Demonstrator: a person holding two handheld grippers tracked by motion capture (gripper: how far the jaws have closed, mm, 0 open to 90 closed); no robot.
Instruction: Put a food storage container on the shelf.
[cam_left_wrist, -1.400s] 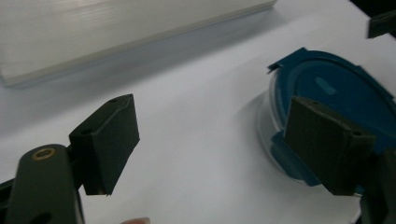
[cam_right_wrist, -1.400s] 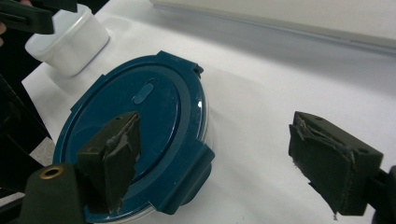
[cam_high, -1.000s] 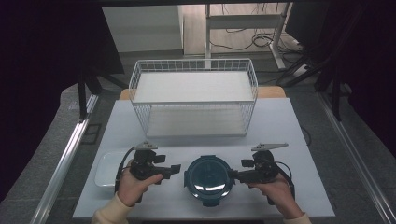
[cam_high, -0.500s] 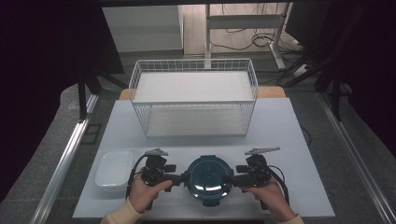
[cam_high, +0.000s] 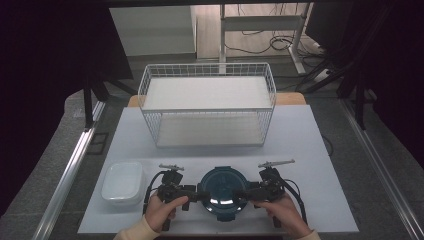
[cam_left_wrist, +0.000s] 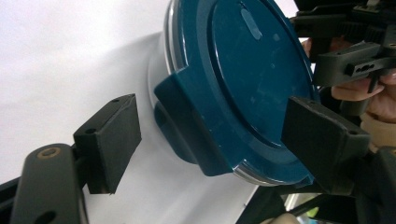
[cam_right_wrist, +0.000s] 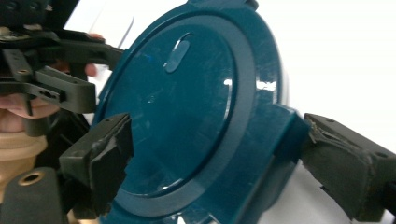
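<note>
Near the tabletop's front edge, both hands are holding the left claw (cam_high: 196, 192) and right claw (cam_high: 246, 192) level, each released, flanking the round teal-lidded container (cam_high: 223, 186).

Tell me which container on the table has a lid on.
The round container between the two claws: it wears a dark teal lid, while the white rectangular container at its left sits uncovered.
</note>
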